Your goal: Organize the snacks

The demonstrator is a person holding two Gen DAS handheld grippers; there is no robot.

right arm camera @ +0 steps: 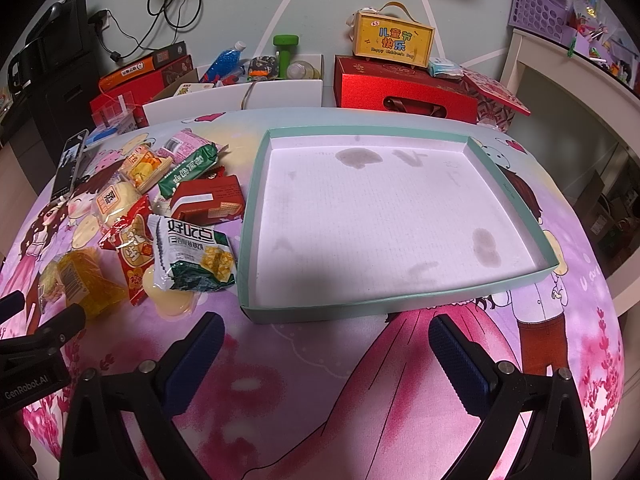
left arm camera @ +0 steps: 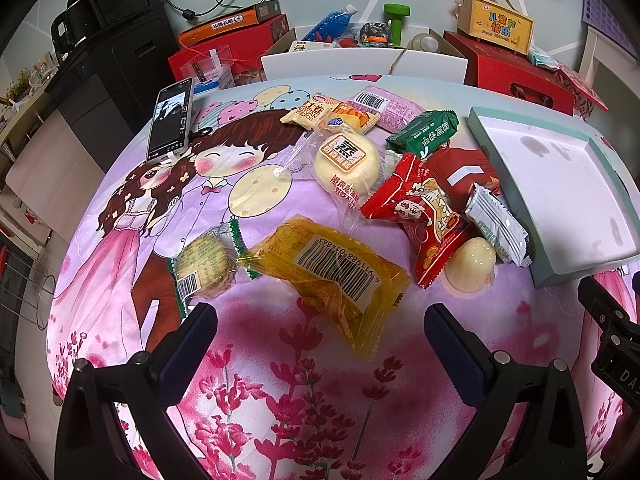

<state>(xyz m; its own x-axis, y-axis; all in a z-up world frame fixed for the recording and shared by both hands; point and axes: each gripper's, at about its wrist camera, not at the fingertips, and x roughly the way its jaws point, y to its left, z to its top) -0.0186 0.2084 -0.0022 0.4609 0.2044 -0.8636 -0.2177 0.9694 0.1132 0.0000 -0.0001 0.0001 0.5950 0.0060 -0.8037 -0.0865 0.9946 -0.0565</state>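
A: Where are the snacks?
B: They lie in a loose pile on the counter (left arm camera: 120, 300), on the pink cartoon cloth, to the left of the shallow green box (right arm camera: 512, 196). The box has nothing inside. The yellow packet (left arm camera: 332, 280) lies closest to the left gripper (left arm camera: 320, 320), just in front of its fingers (left arm camera: 192, 340).

A: Do the fingers hold something?
B: No. Both fingers of the left gripper stand wide apart above the cloth, with nothing between them. The right gripper (right arm camera: 326, 334) is the same, spread wide and without load, just before the near wall of the box.

A: What touches the box?
B: The white and green packet (right arm camera: 196, 256) lies just beside its left wall; I cannot tell if it touches.
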